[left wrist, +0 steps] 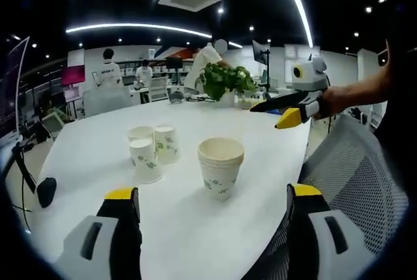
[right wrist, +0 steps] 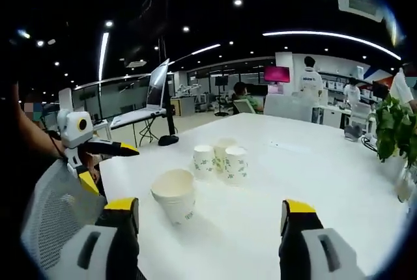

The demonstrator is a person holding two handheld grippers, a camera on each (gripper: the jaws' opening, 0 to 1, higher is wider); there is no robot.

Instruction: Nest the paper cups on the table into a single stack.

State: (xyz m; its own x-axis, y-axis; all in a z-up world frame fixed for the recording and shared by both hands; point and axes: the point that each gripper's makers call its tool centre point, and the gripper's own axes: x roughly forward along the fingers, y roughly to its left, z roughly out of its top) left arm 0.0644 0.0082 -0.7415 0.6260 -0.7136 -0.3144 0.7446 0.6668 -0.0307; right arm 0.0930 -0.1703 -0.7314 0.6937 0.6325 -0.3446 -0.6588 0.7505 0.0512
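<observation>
**Both grippers spread above the table, cups standing loose**

From my left gripper view, my left gripper [left wrist: 212, 205] rides low with its jaws wide apart and nothing between them. Just past the gap, at about 12 o'clock, stands the nested stack of cups [left wrist: 220, 166], upright on the white table [left wrist: 195, 241]. At 11 o'clock, farther off, three single cups [left wrist: 153, 148] stand close together, touching or nearly so. At 2 o'clock I see my right gripper [left wrist: 283, 112] held in a hand above the table's far edge, jaws apart and empty. A potted plant [left wrist: 227, 81] sits at 12 o'clock near the far side. A mesh chair back [left wrist: 358, 176] shows at 3 o'clock.

In the right gripper view, my jaws are likewise spread, with the stack at 11 o'clock.
</observation>
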